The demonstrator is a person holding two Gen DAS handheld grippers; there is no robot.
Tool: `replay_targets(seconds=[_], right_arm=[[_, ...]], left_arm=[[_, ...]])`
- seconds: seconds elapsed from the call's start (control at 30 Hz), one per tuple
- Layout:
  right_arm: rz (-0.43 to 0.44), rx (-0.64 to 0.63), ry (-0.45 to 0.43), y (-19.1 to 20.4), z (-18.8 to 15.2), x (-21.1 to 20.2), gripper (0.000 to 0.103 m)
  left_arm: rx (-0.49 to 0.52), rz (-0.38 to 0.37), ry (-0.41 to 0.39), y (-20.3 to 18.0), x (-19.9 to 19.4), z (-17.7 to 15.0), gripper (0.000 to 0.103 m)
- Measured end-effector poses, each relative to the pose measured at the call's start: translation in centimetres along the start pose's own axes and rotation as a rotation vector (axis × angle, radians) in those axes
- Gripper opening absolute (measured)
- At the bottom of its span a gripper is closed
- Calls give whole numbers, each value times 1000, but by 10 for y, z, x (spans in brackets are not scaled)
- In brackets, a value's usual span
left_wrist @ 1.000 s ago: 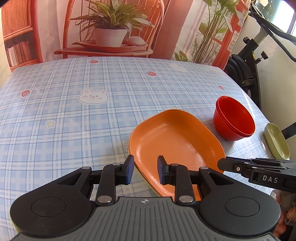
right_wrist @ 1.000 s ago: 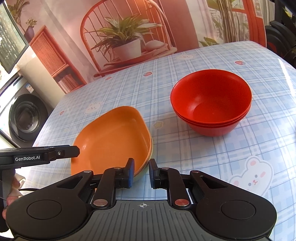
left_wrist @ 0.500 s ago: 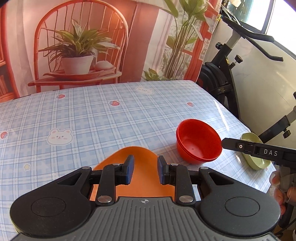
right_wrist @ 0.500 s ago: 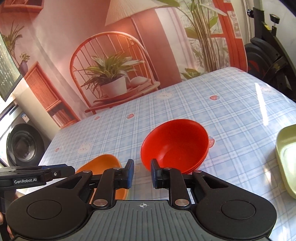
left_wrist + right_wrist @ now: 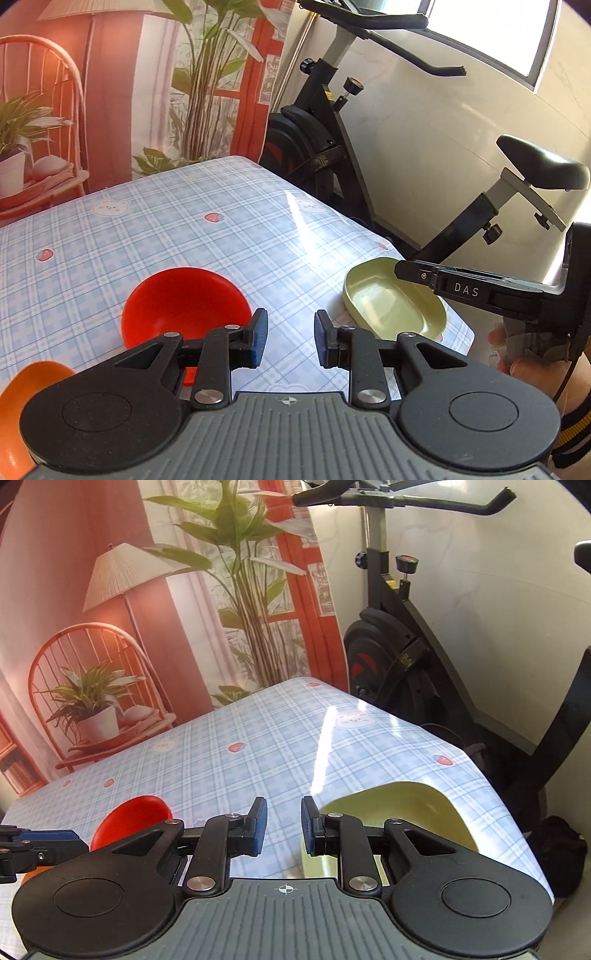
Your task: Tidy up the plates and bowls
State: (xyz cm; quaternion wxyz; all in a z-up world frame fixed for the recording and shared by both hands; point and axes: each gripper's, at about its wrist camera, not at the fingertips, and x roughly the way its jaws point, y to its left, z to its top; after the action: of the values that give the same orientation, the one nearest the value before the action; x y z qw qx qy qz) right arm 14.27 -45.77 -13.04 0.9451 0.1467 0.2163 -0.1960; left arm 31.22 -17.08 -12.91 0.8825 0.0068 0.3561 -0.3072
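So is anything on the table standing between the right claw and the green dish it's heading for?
Nothing visible does. The right claw is open and empty, with the green dish just ahead and to its right, and only bare tablecloth between them. The red bowls sit off to its left, out of the path.

We count one red bowl stack toward the tablecloth's near edge, though we cannot tell from these views how many bowls are nested in it; one orange plate at the near-left edge; one pale green dish at the right edge; two grippers; one exercise bike beyond the right edge
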Motion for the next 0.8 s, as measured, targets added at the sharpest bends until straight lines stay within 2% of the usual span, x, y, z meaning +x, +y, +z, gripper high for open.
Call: replay_targets(seconds=[0.33, 0.5, 0.8], right_arm=[[-198, 26, -16, -64, -12, 8, 20], [-233, 56, 2, -86, -17, 21, 20], [-234, 88, 48, -101, -29, 36, 20]], left_arm=[[-10, -88, 108, -33, 72, -1, 31], [-32, -88, 142, -35, 96, -4, 32], [15, -93, 183, -50, 125, -6, 32]])
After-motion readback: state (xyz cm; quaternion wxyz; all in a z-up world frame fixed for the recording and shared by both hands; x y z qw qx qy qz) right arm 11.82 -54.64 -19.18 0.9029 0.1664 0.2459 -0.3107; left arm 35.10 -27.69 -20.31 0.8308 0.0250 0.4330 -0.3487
